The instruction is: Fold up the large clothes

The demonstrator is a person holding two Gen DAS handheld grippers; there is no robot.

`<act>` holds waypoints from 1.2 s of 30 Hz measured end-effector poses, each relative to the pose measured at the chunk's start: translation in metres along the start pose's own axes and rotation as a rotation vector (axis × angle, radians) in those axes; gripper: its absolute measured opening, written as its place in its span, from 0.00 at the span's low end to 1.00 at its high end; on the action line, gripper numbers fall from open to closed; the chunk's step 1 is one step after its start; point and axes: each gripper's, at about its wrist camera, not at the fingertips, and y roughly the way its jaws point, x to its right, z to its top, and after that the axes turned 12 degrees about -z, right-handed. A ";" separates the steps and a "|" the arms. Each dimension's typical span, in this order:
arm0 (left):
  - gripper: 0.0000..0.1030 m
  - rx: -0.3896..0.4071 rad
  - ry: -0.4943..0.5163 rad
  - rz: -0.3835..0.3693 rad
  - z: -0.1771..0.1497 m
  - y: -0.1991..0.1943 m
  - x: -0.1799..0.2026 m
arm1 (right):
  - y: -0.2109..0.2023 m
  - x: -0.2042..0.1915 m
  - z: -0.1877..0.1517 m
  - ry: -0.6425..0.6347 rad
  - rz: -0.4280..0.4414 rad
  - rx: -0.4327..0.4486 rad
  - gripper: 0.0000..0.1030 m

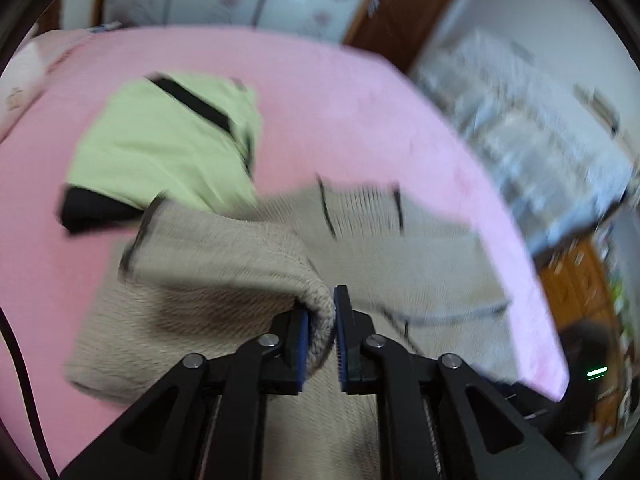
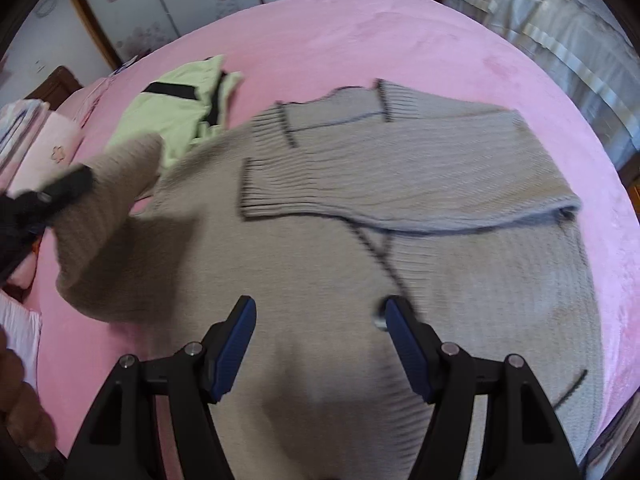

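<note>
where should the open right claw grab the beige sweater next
Probably the bottom hem of the beige sweater, directly below the open right claw, coming from above. That edge lies flat and free, while one sleeve is already folded across the chest.

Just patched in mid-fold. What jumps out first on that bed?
A big beige knit sweater sprawls across the pink bed, one sleeve already folded over its chest. The left tongs pinch a fold of it and lift it off the bed, while the right tongs hover open above its body. A folded lime-green garment lies behind.
</note>
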 end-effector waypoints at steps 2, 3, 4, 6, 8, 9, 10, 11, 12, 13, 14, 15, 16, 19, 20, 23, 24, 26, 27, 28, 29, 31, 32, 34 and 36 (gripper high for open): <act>0.42 -0.134 0.008 0.002 -0.013 0.041 0.009 | 0.007 0.020 -0.002 0.007 -0.014 -0.015 0.66; 0.42 -0.169 0.005 0.005 -0.020 0.050 0.010 | 0.010 0.030 -0.003 0.011 -0.018 -0.023 0.66; 0.43 -0.206 -0.004 -0.012 -0.028 0.059 0.011 | 0.013 0.038 -0.003 0.013 -0.018 -0.028 0.66; 0.43 -0.228 -0.032 -0.024 -0.040 0.060 0.011 | 0.016 0.052 -0.003 0.012 -0.011 -0.029 0.66; 0.44 -0.214 -0.067 -0.047 -0.046 0.048 0.008 | 0.016 0.058 0.000 0.001 0.004 -0.018 0.66; 0.45 -0.203 -0.082 -0.046 -0.048 0.041 0.007 | 0.016 0.058 0.001 -0.005 0.012 -0.015 0.66; 0.46 -0.181 -0.105 -0.043 -0.050 0.028 0.003 | 0.015 0.057 0.002 -0.015 0.026 -0.009 0.66; 0.48 -0.162 -0.123 -0.042 -0.052 0.020 0.000 | 0.014 0.053 0.005 -0.032 0.049 -0.001 0.66; 0.52 -0.136 -0.148 -0.030 -0.052 0.009 -0.006 | 0.012 0.051 0.005 -0.043 0.061 0.004 0.66; 0.54 -0.113 -0.166 -0.010 -0.055 -0.005 -0.011 | 0.011 0.045 0.007 -0.064 0.076 0.014 0.66; 0.57 -0.092 -0.178 0.010 -0.059 -0.018 -0.016 | 0.010 0.041 0.009 -0.077 0.087 0.020 0.66; 0.58 -0.081 -0.188 0.032 -0.060 -0.028 -0.021 | 0.011 0.035 0.012 -0.091 0.104 0.023 0.66; 0.58 -0.074 -0.198 0.062 -0.065 -0.039 -0.027 | 0.013 0.032 0.013 -0.098 0.120 0.019 0.66; 0.58 -0.073 -0.235 0.163 -0.084 -0.063 -0.056 | 0.027 0.016 0.018 -0.121 0.179 -0.004 0.66; 0.58 -0.081 -0.259 0.200 -0.090 -0.065 -0.069 | 0.035 0.010 0.019 -0.135 0.193 -0.018 0.66; 0.58 -0.071 -0.333 0.245 -0.101 -0.068 -0.100 | 0.057 -0.002 0.020 -0.143 0.221 -0.053 0.66; 0.58 -0.060 -0.357 0.259 -0.105 -0.069 -0.110 | 0.063 -0.004 0.020 -0.142 0.228 -0.062 0.66; 0.58 -0.041 -0.389 0.279 -0.109 -0.067 -0.125 | 0.076 -0.009 0.023 -0.136 0.224 -0.063 0.65; 0.58 -0.034 -0.406 0.284 -0.109 -0.065 -0.130 | 0.081 -0.010 0.025 -0.137 0.215 -0.060 0.65; 0.58 -0.023 -0.416 0.281 -0.109 -0.062 -0.135 | 0.085 -0.010 0.027 -0.134 0.214 -0.056 0.64; 0.58 -0.012 -0.425 0.282 -0.108 -0.060 -0.140 | 0.090 -0.011 0.031 -0.125 0.210 -0.050 0.64; 0.58 -0.004 -0.440 0.286 -0.104 -0.053 -0.145 | 0.097 -0.011 0.037 -0.113 0.218 -0.053 0.64; 0.58 0.000 -0.455 0.283 -0.103 -0.050 -0.148 | 0.100 -0.012 0.040 -0.109 0.224 -0.049 0.62; 0.58 0.014 -0.475 0.277 -0.101 -0.045 -0.151 | 0.106 -0.016 0.044 -0.124 0.229 -0.042 0.54; 0.58 0.028 -0.491 0.284 -0.100 -0.038 -0.155 | 0.107 -0.022 0.045 -0.151 0.239 -0.031 0.42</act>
